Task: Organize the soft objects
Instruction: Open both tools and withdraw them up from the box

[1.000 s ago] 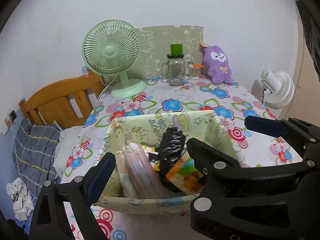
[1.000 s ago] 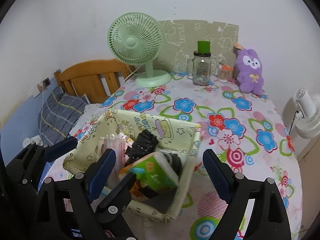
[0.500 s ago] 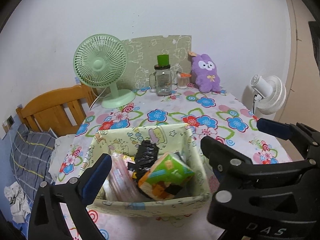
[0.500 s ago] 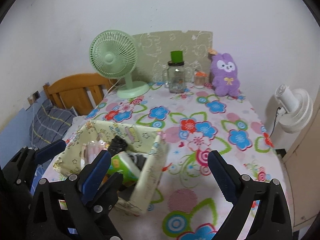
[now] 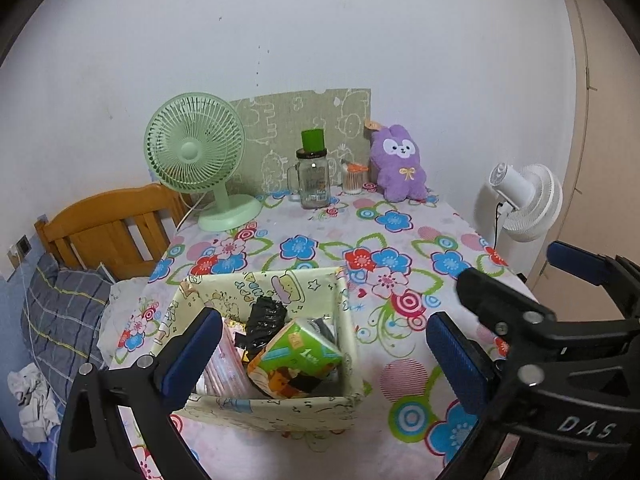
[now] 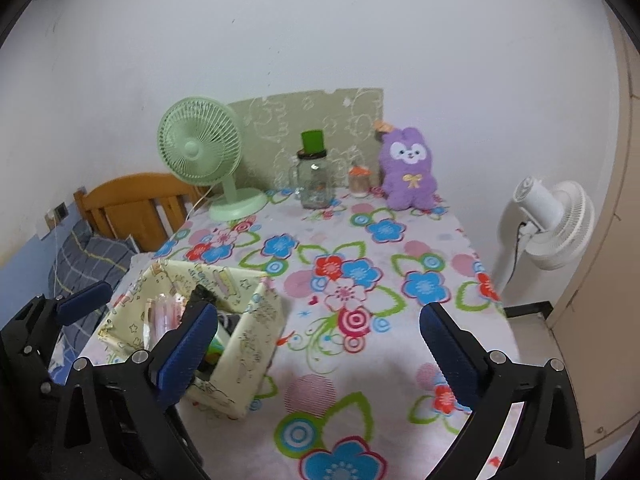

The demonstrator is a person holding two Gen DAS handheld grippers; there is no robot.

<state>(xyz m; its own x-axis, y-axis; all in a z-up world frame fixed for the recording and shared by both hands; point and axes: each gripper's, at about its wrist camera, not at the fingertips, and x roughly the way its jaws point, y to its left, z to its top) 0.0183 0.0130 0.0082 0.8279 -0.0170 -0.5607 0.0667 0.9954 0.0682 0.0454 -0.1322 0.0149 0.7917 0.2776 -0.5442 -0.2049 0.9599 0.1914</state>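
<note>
Both hand-held grippers share one build — matte black plastic frames with angular struts and round silver screw heads at the joints. The fingers (image 5: 192, 354) are faced with ribbed dark-blue pads. White letters "DAS" mark the right gripper (image 5: 500, 288) — seen from the left wrist.

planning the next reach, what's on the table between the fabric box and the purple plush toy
Nothing: in the right wrist view only bare flowered tablecloth lies between the fabric box and the purple plush toy. The glass jar stands off to the plush's left.
</note>
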